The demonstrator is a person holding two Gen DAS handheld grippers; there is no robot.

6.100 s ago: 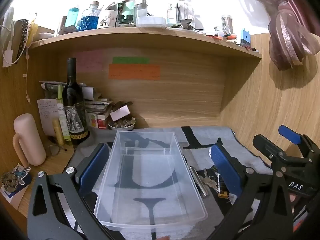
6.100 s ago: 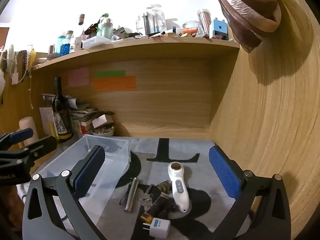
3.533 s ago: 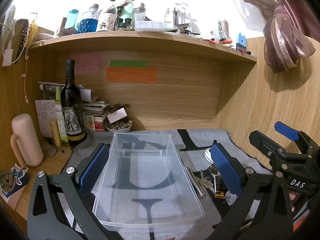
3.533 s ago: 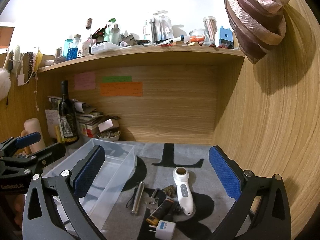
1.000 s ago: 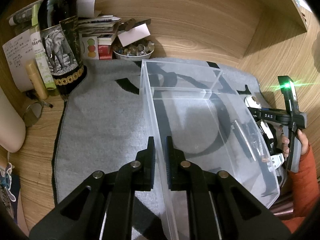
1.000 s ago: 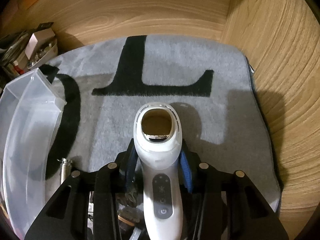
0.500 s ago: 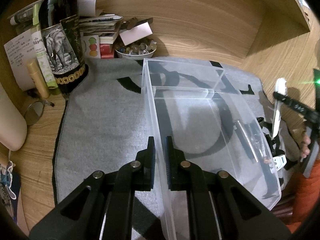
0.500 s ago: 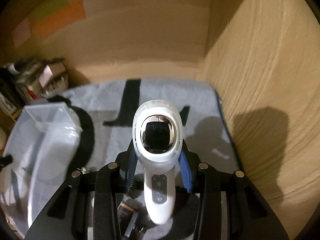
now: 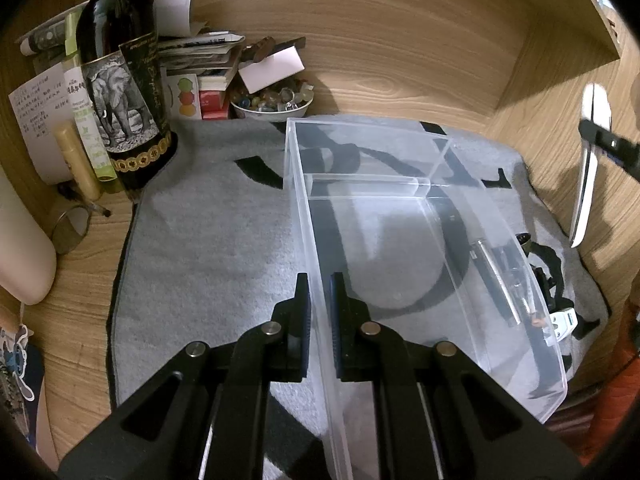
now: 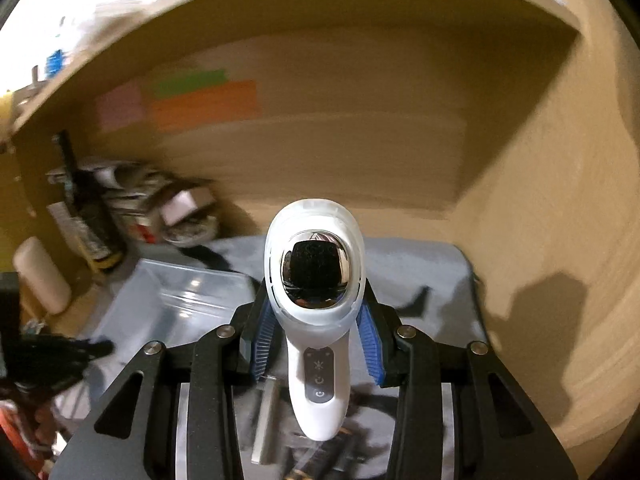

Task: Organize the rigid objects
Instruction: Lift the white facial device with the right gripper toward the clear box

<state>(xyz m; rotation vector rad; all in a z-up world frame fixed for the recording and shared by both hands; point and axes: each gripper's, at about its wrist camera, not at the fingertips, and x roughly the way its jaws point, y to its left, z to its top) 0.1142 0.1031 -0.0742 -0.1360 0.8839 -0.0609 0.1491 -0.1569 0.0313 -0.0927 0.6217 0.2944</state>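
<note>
My left gripper [image 9: 318, 312] is shut on the left wall of the clear plastic bin [image 9: 400, 184], which sits on the grey mat [image 9: 208, 240]. My right gripper [image 10: 316, 320] is shut on a white handheld device [image 10: 316, 304] with a chrome oval head, held up in the air right of the bin; the device also shows in the left wrist view [image 9: 588, 172]. The bin [image 10: 180, 292] lies low left in the right wrist view. A silver cylinder [image 9: 496, 280], a white plug [image 9: 562, 322] and small dark items lie on the mat past the bin's right wall.
A wine bottle [image 9: 120, 76], papers, books and a bowl of small items [image 9: 272, 100] stand at the back left. A beige rounded object [image 9: 20, 256] is at the left edge. Wooden walls close the back and right.
My right gripper closed on the white device and lifted it off the mat, tilting upward. My left gripper stays clamped on the bin wall.
</note>
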